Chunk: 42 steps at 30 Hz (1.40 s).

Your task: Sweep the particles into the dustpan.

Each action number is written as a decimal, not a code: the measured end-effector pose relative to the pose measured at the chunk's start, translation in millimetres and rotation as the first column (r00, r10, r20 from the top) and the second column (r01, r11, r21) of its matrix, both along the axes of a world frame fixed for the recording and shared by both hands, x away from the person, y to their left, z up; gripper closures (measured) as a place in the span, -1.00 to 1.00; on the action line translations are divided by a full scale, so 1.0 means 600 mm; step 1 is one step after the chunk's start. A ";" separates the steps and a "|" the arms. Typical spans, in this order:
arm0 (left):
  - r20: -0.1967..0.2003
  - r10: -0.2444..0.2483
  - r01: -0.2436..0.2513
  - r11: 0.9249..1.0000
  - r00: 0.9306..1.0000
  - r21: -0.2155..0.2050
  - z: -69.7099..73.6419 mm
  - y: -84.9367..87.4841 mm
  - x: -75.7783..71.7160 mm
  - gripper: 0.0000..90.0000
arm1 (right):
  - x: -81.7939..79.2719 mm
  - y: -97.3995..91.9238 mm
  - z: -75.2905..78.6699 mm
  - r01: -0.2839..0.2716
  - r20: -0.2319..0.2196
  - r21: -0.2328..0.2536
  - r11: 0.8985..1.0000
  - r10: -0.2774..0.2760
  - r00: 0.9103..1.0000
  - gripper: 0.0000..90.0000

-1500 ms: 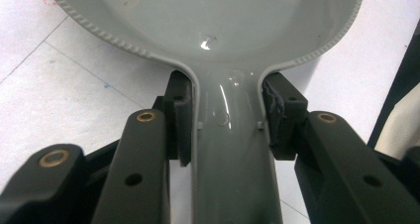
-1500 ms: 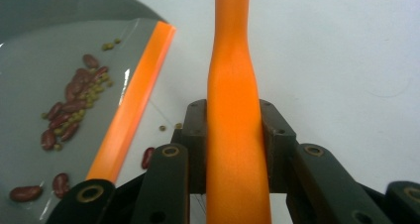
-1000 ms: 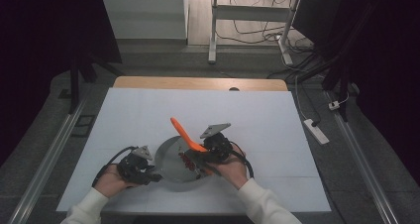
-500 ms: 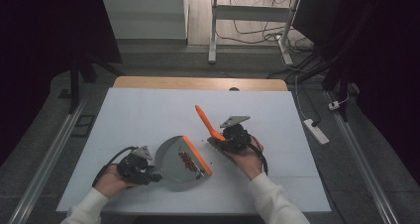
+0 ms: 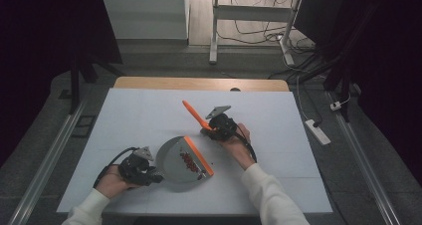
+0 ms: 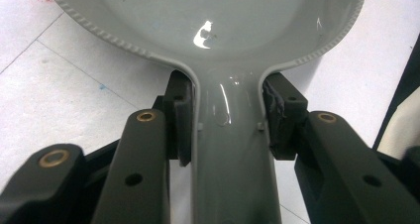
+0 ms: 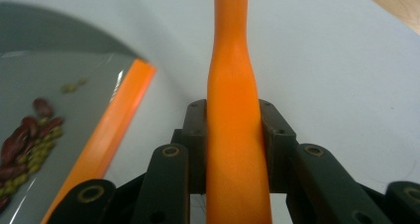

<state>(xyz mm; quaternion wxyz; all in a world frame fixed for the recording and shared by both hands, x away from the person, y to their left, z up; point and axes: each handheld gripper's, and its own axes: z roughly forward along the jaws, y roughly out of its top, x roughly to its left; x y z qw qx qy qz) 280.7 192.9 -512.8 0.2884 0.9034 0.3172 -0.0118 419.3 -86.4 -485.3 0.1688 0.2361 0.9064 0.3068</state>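
Two grippers | left gripper [image 5: 149,171] jaws clamped on one glossy grey plastic dustpan's [image 5: 174,160] handle | right gripper [image 5: 211,129] jaws clamped on one smooth orange brush handle [image 5: 195,115] | dustpan flat on white bench [image 5: 139,115], orange lip [image 5: 199,155]; small heap of red and green beans [image 5: 189,161] inside.

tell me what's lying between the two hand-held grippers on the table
In the high view, the grey dustpan lies between the left hand-held gripper and the right hand-held gripper, with red beans piled by its orange lip.
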 end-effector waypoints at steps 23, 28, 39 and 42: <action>0.012 -0.006 0.006 1.000 1.000 -0.005 0.003 0.001 -0.003 0.37 | -0.098 -0.093 0.034 0.091 -0.072 0.076 0.993 -0.086 0.994 0.57; 0.019 -0.027 0.027 1.000 0.999 0.001 0.006 -0.005 -0.010 0.37 | -0.123 -0.118 0.024 0.101 -0.069 0.035 0.994 -0.098 0.993 0.57; 0.016 -0.029 0.029 1.000 0.999 0.006 0.006 -0.014 -0.012 0.37 | -0.162 -0.068 0.011 0.004 -0.067 -0.001 1.000 -0.004 0.998 0.57; 0.017 -0.028 0.028 1.000 0.999 0.008 0.005 -0.014 -0.012 0.37 | -0.166 -0.063 0.011 -0.033 -0.128 0.082 0.996 0.043 0.991 0.57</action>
